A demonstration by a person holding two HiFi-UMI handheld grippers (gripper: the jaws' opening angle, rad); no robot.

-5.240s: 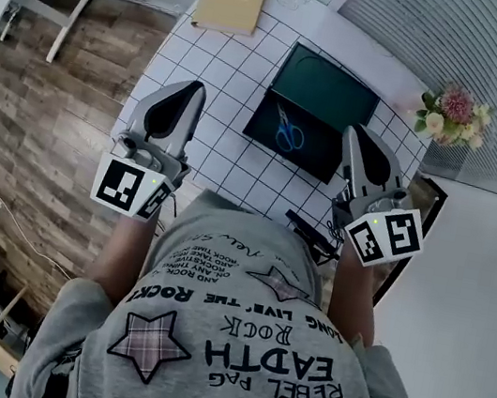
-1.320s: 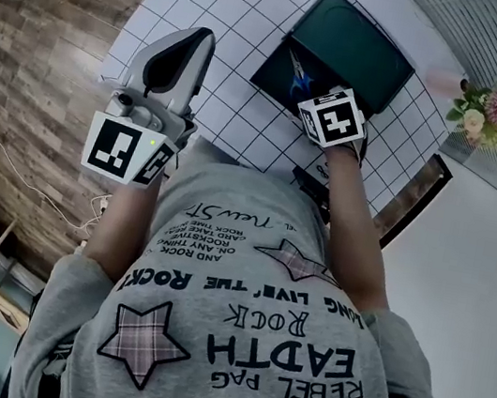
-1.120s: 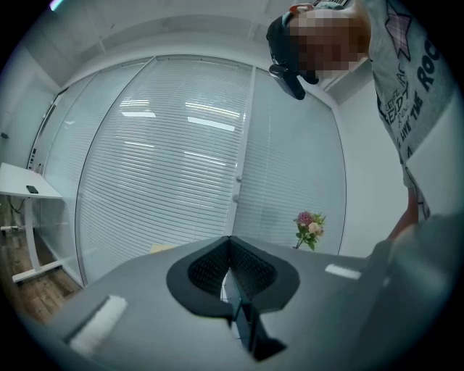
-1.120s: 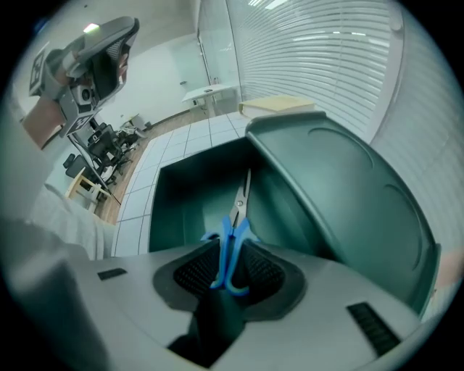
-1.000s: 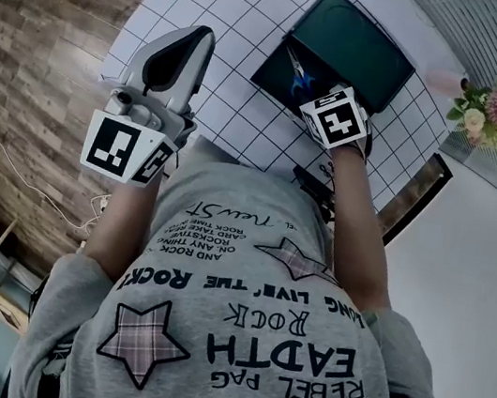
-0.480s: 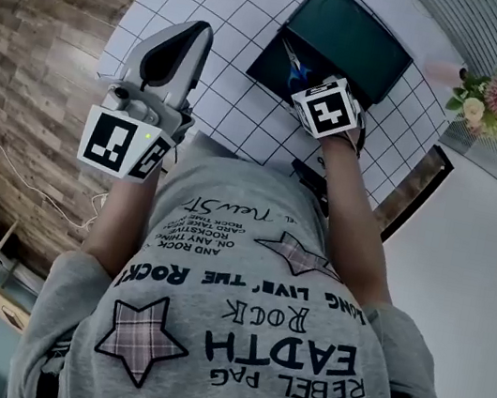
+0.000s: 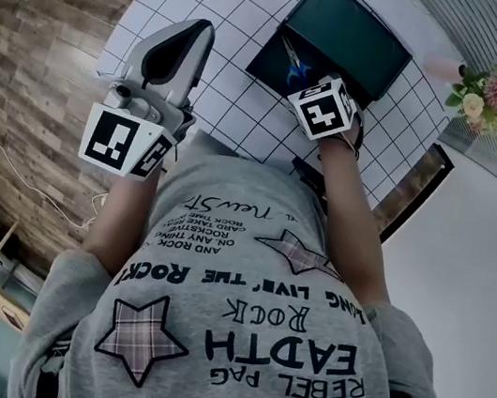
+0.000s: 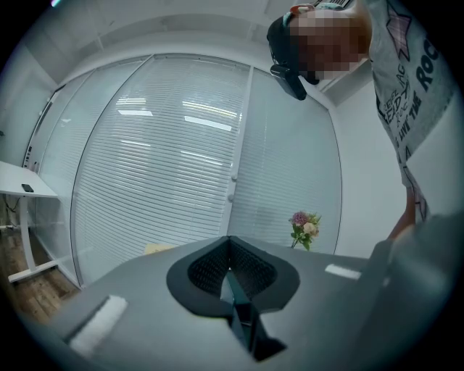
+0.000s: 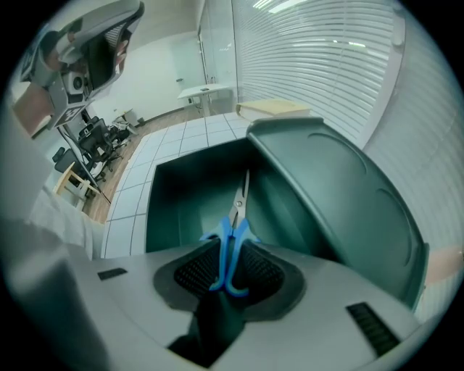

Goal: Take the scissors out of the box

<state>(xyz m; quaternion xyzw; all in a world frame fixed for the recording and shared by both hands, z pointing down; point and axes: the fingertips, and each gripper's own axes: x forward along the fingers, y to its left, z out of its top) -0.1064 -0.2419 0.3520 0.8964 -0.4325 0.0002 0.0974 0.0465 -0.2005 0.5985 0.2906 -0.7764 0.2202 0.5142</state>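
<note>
The scissors [image 9: 230,243] have blue handles and steel blades. My right gripper [image 9: 229,269] is shut on the handles, and the blades point away from it over the inside of the dark green box [image 9: 185,196]. The box's lid [image 9: 341,196] stands open behind. In the head view the right gripper [image 7: 302,79] sits at the box's [image 7: 272,64] near edge, mostly under its marker cube, with the scissors [image 7: 293,61] sticking out toward the upper left. My left gripper [image 7: 194,33] hovers over the table's left part, shut and holding nothing, its jaws meeting [image 8: 230,274] against the blinds.
The box rests on a white gridded table [image 7: 234,10]. A tan book [image 9: 272,109] lies beyond the box. Flowers [image 7: 481,96] stand at the right by the blinds. A dark frame [image 7: 411,193] is beside the table's right edge. Wooden floor [image 7: 47,43] lies to the left.
The scissors lay flat in the box with both grippers back near the table's front. The right gripper has since reached in, shut on the handles and shifted slightly left. The left gripper barely moved.
</note>
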